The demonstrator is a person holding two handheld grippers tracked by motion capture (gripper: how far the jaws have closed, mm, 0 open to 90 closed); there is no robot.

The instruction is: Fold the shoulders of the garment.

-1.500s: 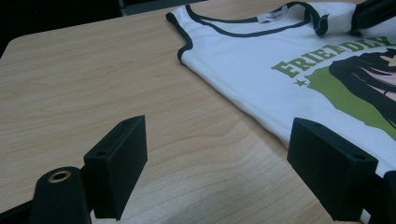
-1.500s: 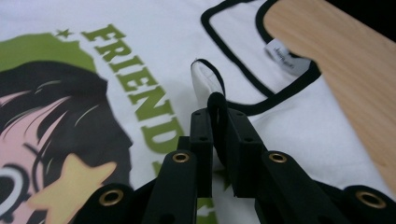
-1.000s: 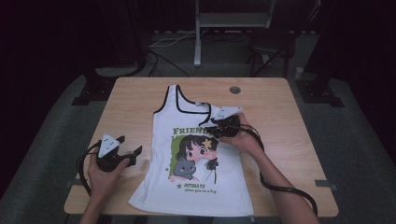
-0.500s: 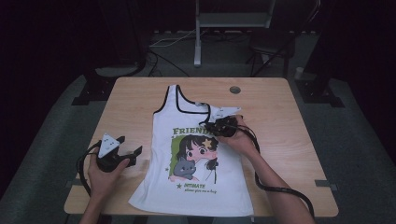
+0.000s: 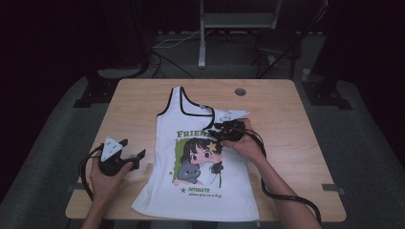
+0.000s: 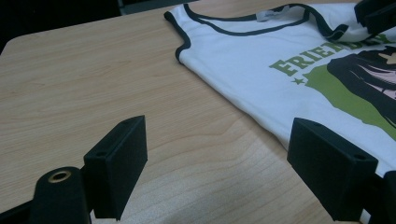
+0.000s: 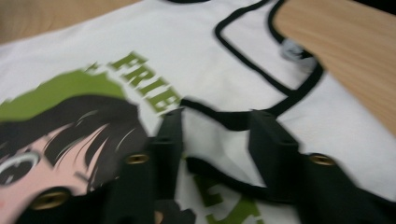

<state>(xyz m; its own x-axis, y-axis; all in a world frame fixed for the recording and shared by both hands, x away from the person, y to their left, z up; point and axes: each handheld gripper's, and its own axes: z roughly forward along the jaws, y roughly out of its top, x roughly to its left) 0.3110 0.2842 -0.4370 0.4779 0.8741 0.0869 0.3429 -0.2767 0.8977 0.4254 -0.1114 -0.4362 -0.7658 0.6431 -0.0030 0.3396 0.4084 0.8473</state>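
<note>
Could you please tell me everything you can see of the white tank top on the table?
The tank top is thin white cloth with black trim, a green "FRIEND" print and a cartoon girl holding a grey cat. It lies flat, face up, on the wooden table, one shoulder strap folded inward. The right claw straddles that folded strap.

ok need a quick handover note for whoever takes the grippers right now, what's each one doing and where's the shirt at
Left gripper: open, nothing between the jaws, resting on the table beside the shirt's left edge.
Right gripper: on the tank top at its right shoulder strap; the jaws have just been opening, with the folded-in strap between them, not clamped.
Shirt: lies flat, print up, neck toward the far edge of the table.
Done: right strap folded in over the chest print.
Left: likely the left strap, the sides and the hem, which are unfolded.
</note>
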